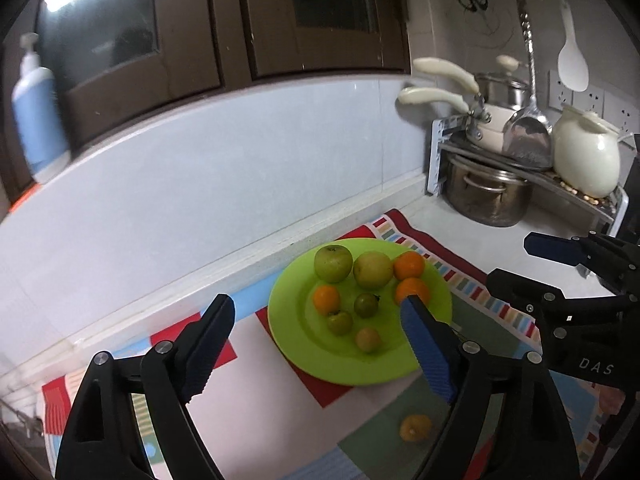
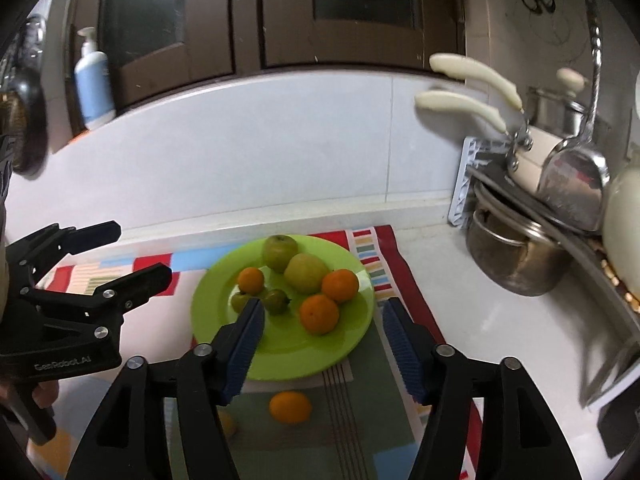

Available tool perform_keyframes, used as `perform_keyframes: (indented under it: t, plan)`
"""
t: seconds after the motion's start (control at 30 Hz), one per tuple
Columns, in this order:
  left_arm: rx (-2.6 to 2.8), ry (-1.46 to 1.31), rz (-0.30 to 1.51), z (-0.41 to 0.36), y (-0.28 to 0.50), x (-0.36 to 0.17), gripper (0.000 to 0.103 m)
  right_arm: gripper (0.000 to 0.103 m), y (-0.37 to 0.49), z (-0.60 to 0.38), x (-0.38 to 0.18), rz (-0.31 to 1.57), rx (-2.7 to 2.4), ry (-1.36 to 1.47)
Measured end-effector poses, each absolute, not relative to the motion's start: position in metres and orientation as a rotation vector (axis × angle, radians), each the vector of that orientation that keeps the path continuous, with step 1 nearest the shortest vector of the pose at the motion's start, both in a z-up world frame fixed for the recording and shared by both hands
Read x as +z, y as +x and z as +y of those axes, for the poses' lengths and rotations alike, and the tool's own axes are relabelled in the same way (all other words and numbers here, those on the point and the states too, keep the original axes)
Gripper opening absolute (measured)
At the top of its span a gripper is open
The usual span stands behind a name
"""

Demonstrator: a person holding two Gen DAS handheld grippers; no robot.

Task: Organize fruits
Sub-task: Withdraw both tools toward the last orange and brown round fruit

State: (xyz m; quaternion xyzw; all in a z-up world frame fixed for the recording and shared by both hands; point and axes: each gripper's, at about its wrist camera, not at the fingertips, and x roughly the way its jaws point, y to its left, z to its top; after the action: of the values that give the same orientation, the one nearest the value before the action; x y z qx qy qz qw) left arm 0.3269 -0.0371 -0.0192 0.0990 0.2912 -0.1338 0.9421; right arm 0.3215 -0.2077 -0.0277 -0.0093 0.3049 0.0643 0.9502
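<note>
Green plate (image 2: 208,320) on patterned mat (image 2: 400,280), table: two apples, three oranges (image 2: 319,314), three small green fruits gathered. One orange fruit (image 2: 290,407) off plate, on mat in front. Left gripper (image 1: 320,344), right gripper (image 2: 324,344): jaws apart, empty. Task nearly done.

Fruits (image 2: 306,274) on plate (image 2: 208,320) atop mat (image 2: 404,280); one, perhaps two, fruits before it.

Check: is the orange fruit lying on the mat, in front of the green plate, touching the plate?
Apart. The right wrist view shows the orange fruit on the mat, with a strip of mat visible between it and the green plate rim.
</note>
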Motion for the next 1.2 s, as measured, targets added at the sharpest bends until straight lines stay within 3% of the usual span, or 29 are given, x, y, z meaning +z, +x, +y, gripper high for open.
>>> perform_keyframes:
  t: [0.4, 0.83, 1.2]
  plan:
    - [-0.26, 0.178, 0.598, -0.034, 0.264, -0.028, 0.088, 0.064, 0.275, -0.203, -0.017, 0.588, 0.189, -0.097]
    - [-0.32, 0.171, 0.697, -0.05, 0.251, -0.08, 0.088, 0.064, 0.279, -0.202, -0.06, 0.671, 0.3, -0.199]
    - [-0.389, 0.173, 0.8, -0.066, 0.271, -0.117, 0.071, 0.064, 0.298, -0.206, -0.101, 0.779, 0.356, -0.207]
